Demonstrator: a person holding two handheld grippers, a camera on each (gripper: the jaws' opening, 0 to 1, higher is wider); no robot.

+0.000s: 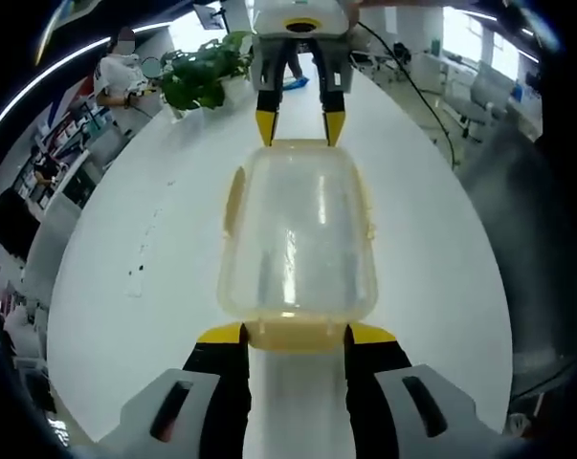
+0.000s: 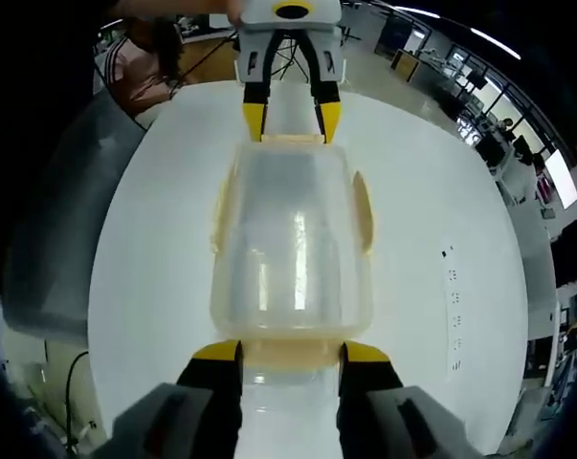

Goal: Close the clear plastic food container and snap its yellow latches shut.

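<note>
White table (image 1: pixel 106 287) bears the lidded clear container (image 1: pixel 298 239); left gripper (image 1: pixel 296 337) and right gripper (image 2: pixel 290 356) straddle its end latches, jaws spread; uneven pressing could skid it

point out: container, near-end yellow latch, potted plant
clear plastic food container (image 1: pixel 298 234), left gripper view, middle of the lid.
yellow latch (image 1: pixel 296 334), left gripper view, flap at the near end between the jaws.
potted plant (image 1: pixel 200 75), left gripper view, its leaves.
</note>
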